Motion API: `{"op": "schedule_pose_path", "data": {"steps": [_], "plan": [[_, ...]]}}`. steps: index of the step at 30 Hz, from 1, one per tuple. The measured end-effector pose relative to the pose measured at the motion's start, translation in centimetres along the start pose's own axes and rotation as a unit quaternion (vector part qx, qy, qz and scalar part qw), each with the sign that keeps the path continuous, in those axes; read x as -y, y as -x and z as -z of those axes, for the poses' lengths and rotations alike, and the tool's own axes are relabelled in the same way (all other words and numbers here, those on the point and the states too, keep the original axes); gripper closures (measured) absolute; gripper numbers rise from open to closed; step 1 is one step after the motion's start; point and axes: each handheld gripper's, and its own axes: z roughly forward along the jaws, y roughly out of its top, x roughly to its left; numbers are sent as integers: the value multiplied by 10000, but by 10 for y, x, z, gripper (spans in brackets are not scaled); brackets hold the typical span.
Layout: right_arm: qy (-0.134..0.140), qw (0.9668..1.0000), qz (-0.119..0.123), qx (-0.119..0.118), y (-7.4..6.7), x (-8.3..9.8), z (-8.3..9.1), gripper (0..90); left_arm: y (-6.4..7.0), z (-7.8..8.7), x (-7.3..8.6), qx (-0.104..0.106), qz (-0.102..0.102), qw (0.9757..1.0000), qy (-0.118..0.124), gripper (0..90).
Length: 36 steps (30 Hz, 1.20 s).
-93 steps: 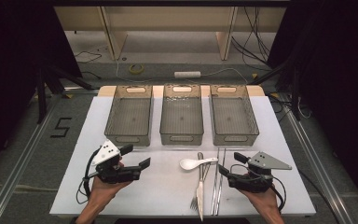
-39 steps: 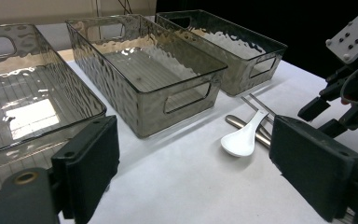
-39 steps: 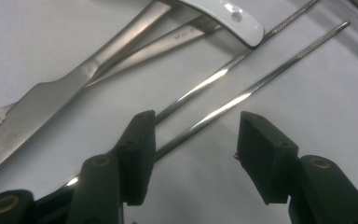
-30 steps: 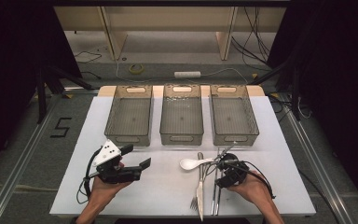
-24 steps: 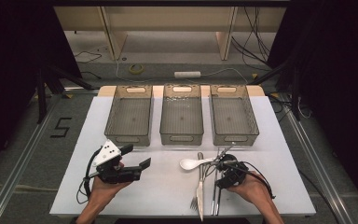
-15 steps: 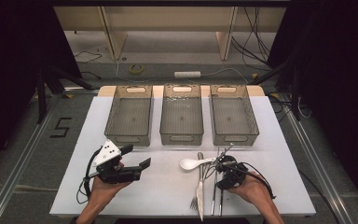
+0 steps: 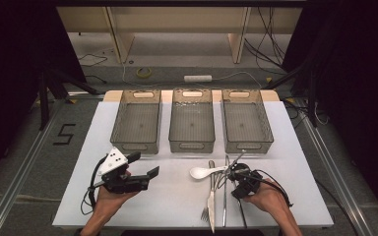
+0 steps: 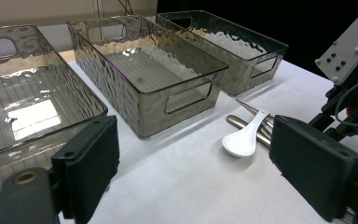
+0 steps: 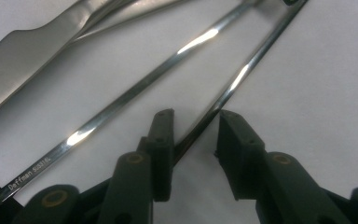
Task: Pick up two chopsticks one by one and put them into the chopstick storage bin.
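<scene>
In the high view, the right gripper (image 7: pixel 237 173) sits in the lower right of the frame, over the metal chopsticks (image 7: pixel 225 189) that lie beside the knife (image 7: pixel 211 196) and the white spoon (image 7: pixel 200 172). Three seconds ago this gripper rested further right, away from the cutlery; now it points down on it. The left gripper (image 7: pixel 145 171) in the lower left is in the same place as before, jaws spread and empty. The three bins (image 7: pixel 192 127) in the middle are empty.

In the left gripper view, the spoon (image 8: pixel 243 140) lies at center right, between the wide pads.

In the right gripper view, the jaws have just been closing. One chopstick (image 9: pixel 235 84) runs between the pads (image 9: pixel 161 144), touching the left one, but a gap remains at the right. I judge the pinch is not yet complete.
</scene>
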Motion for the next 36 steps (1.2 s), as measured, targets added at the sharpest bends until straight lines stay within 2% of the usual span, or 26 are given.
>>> {"op": "schedule_pose_path", "data": {"steps": [8, 14, 16, 20, 27, 36], "plan": [[-105, 9999, -70, -1, 8, 1, 1, 745, 0, 0, 0, 2, -1, 10000, -1, 154], [-216, 9996, -204, 23, 15, 3, 2, 785, 0, 0, 0, 1, -6, 10000, -4, 154], [-278, 9992, -281, 73, 21, 5, 3, 810, 0, 0, 0, 1, 0, 10000, -3, 154], [-256, 9989, -384, 46, 29, 8, 3, 836, 0, 0, 0, 1, -3, 10000, -4, 154], [-307, 9981, -526, 52, 34, 8, 3, 859, 0, 0, -1, 25, 45, 10000, 20, 154], [-318, 9984, -439, 141, 35, 9, 6, 864, 1, -1, -1, 19, 32, 10000, 10, 154]]}}
